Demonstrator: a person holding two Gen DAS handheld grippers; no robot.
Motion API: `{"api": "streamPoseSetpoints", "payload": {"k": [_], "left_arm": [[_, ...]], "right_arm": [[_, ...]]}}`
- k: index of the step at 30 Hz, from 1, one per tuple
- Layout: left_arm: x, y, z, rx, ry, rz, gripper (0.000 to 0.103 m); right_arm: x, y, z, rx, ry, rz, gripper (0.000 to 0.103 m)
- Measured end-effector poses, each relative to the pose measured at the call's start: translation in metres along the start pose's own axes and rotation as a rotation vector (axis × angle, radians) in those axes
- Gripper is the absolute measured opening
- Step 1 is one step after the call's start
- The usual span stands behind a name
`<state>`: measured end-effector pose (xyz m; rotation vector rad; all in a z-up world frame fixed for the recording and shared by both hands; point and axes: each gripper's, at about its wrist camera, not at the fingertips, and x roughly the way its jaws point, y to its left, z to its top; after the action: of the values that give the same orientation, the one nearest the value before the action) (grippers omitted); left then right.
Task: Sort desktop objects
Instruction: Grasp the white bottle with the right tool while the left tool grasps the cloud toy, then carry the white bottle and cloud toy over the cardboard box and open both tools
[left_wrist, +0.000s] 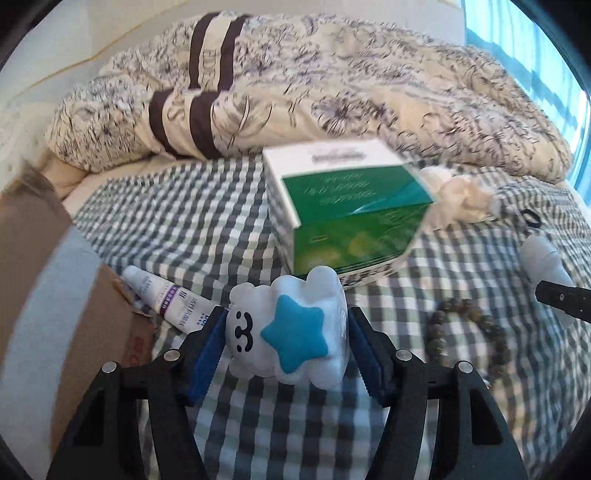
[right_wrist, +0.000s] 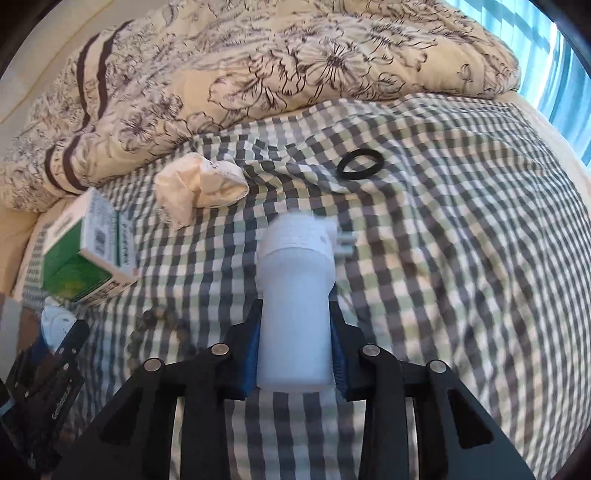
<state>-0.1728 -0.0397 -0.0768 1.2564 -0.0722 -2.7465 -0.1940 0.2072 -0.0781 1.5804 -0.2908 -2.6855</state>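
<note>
Around the one green box (left_wrist: 347, 218) on the checked sheet (right_wrist: 461, 229): one cloud toy (left_wrist: 288, 328), one white bottle (right_wrist: 295, 314), one tube (left_wrist: 166, 299), one bead bracelet (left_wrist: 469, 332), one crumpled tissue (right_wrist: 199, 188), one black hair tie (right_wrist: 360, 166).

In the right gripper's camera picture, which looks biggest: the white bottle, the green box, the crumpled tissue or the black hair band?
1. White bottle, though nearest the camera.
2. Green box.
3. Crumpled tissue.
4. Black hair band.

Two close wrist fisheyes facing the quilt (left_wrist: 332, 85), probably side by side, sharing green box (right_wrist: 85, 251)
</note>
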Motion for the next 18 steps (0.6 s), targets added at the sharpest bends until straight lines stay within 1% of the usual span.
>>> {"api": "streamPoseSetpoints", "payload": {"k": [2, 4, 5, 7, 10, 13, 16, 18], "left_arm": [[-0.016, -0.002, 0.002, 0.001, -0.011, -0.011, 0.066], [-0.034, -0.002, 0.005, 0.0, -0.037, -0.016, 0.066], [-0.045, -0.003, 0.008, -0.002, -0.05, -0.018, 0.066], [-0.064, -0.004, 0.012, -0.003, -0.061, -0.023, 0.066], [-0.094, 0.0, 0.02, -0.013, -0.068, -0.043, 0.066], [-0.127, 0.01, 0.028, -0.022, -0.089, -0.039, 0.066], [-0.156, 0.028, 0.032, -0.04, -0.106, -0.051, 0.066], [-0.177, 0.045, 0.036, -0.034, -0.124, -0.041, 0.066]], "right_arm": [[-0.015, -0.004, -0.006, -0.003, 0.004, 0.028, 0.032], [-0.029, -0.001, -0.004, -0.009, 0.0, 0.047, 0.032], [-0.03, 0.006, -0.005, -0.015, -0.002, 0.049, 0.032], [-0.05, 0.011, -0.008, -0.033, -0.016, 0.05, 0.032], [-0.074, 0.021, -0.012, -0.045, -0.041, 0.074, 0.032], [-0.106, 0.039, -0.015, -0.069, -0.072, 0.118, 0.032], [-0.136, 0.063, -0.019, -0.104, -0.096, 0.158, 0.032], [-0.153, 0.081, -0.021, -0.124, -0.111, 0.184, 0.032]]}}
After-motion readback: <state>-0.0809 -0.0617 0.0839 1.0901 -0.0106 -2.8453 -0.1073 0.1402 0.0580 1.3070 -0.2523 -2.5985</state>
